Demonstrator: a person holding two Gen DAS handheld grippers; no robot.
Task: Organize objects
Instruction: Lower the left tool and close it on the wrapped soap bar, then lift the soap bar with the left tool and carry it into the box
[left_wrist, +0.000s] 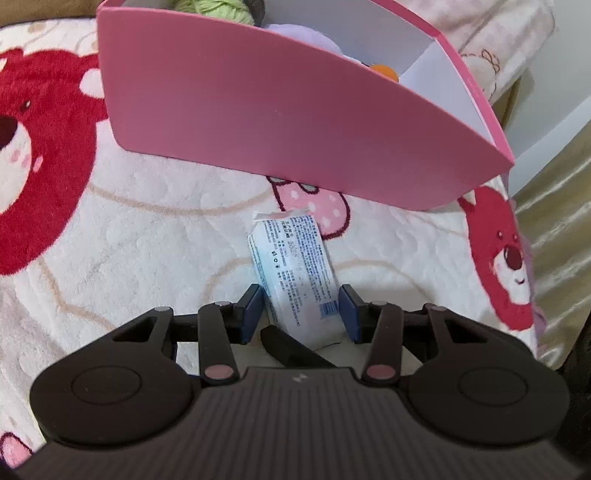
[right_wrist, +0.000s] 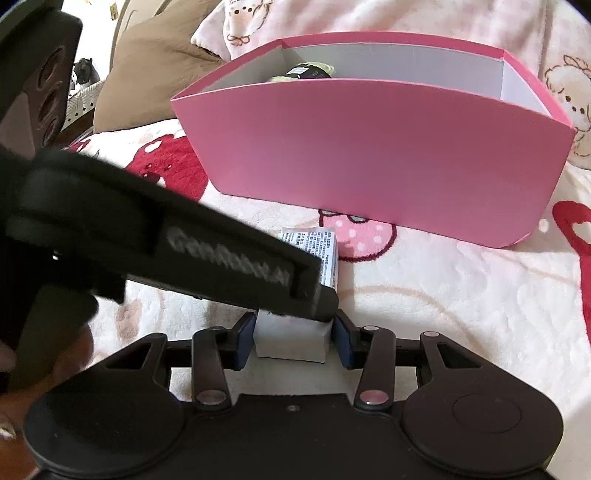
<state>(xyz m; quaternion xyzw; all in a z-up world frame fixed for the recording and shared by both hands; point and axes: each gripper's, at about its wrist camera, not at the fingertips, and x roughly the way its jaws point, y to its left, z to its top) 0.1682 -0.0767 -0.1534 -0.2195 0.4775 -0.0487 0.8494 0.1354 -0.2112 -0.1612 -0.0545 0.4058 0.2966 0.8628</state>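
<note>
Item: a white packet (left_wrist: 295, 273) with blue print, lying flat on the blanket (left_wrist: 147, 240) just in front of the pink box (left_wrist: 280, 110). The lettering is too small to read. Its near end is cut off from the left wrist view by the tool housing; in the right wrist view (right_wrist: 314, 251) its middle is covered by the other tool, so only the far printed end and a plain white near end show.

Left tool (left_wrist: 301, 312): blue pads sit against both long sides of the packet, closed on it. In the right wrist view this same tool (right_wrist: 207, 243) crosses the frame as a blurred black bar, its white lettering unreadable.

Right tool (right_wrist: 293, 339): pads press the packet's near end from either side, closed on it. A dark shape low in the left wrist view may be part of it; cannot tell.

Pink box: open-topped, white inside, upright on the blanket. Contents mostly hidden by its front wall; green yarn (left_wrist: 210, 9), something lilac (left_wrist: 306, 37) and an orange piece (left_wrist: 384, 72) show above the rim.

Blanket: cream plush with red bears and a pink strawberry, partly under the box.

Left edge, right wrist view: part of a hand (right_wrist: 14, 369), blurred.
</note>
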